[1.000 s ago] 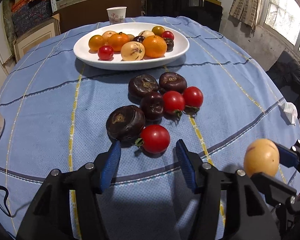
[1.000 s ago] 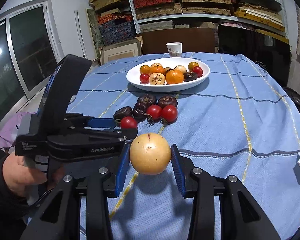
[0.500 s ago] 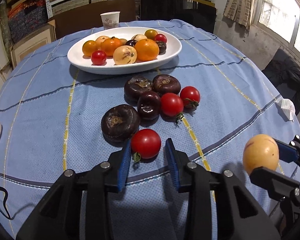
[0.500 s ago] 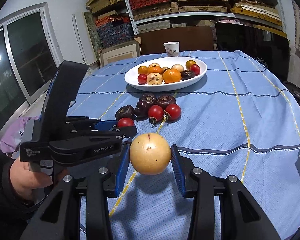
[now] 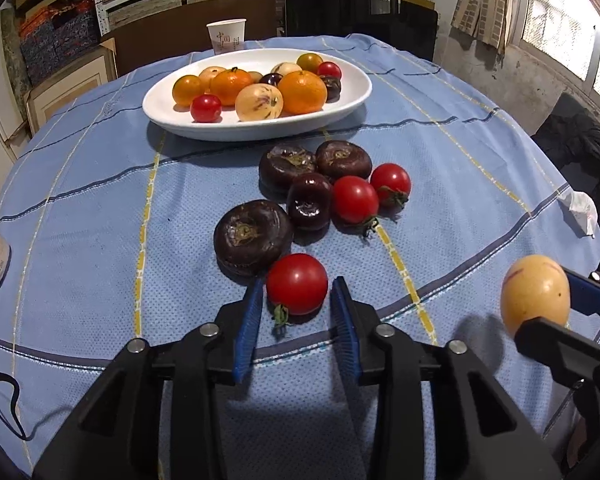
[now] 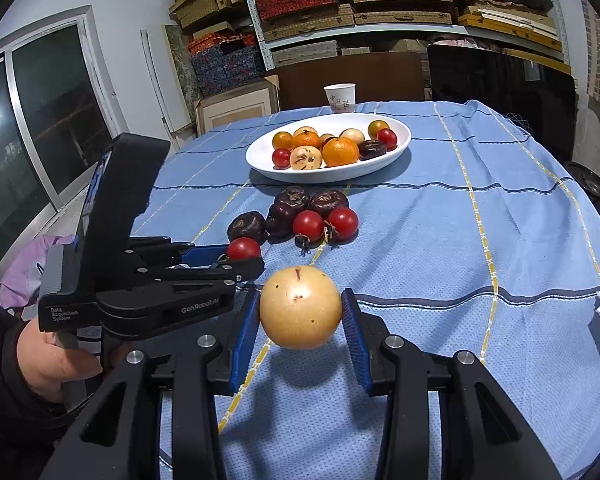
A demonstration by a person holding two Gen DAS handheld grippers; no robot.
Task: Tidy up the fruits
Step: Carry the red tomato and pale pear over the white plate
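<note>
Left gripper point(image 5: 297, 308): parted, blue pads flanking a glossy red tomato point(image 5: 297, 283) on the blue cloth point(image 5: 100, 184), green stem toward the wrist, narrow gaps either side. Right gripper point(image 6: 301, 320): clamped on a round yellow fruit point(image 6: 301, 307), brown-speckled, held above the cloth between the pads.

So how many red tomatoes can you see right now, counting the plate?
5. One sits between the left gripper's fingers, two lie together on the cloth, two on the white plate: front-left and back-right. Others may be hidden behind fruit.
</note>
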